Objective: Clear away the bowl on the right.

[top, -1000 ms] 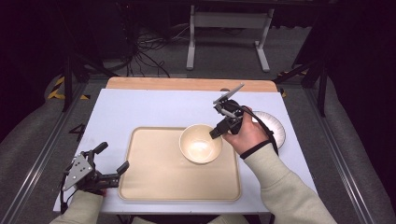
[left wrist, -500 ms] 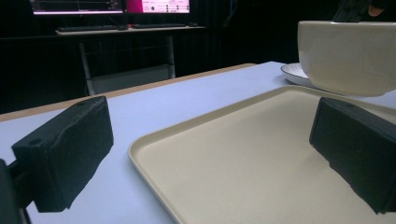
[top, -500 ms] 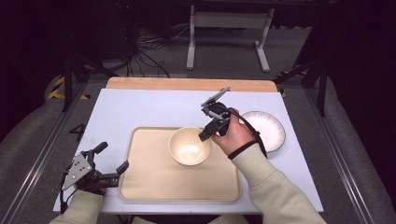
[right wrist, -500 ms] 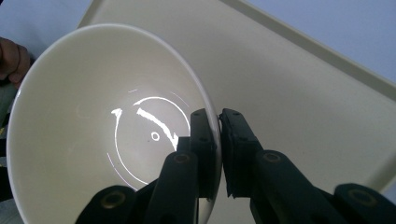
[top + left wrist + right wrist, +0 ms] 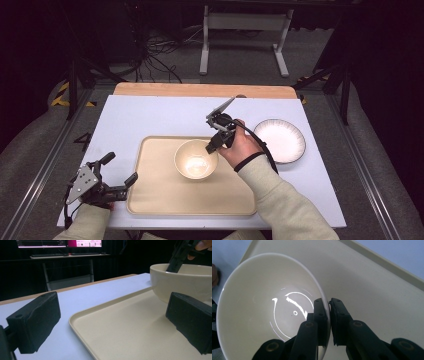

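A cream bowl (image 5: 195, 160) sits over the middle of the beige tray (image 5: 160, 197). My right gripper (image 5: 212, 148) is shut on the bowl's right rim, one jaw inside and one outside, as the right gripper view shows on the bowl (image 5: 262, 315) at the right gripper (image 5: 329, 312). The bowl (image 5: 180, 282) appears empty. My left gripper (image 5: 120, 170) stands open at the tray's left edge near the table's front left corner, jaws wide apart. In the left gripper view the left gripper (image 5: 112, 325) has nothing between its pads, and the tray (image 5: 120, 332) lies ahead.
A white plate (image 5: 280, 140) with a dark rim lies on the light blue table (image 5: 150, 117) to the right of the tray. A wooden strip (image 5: 200, 90) runs along the table's far edge. Beyond it are cables and a metal stand on the floor.
My right gripper has carried the bowl leftward and toward the front, from near the plate to the tray's middle. The left gripper has stayed put.
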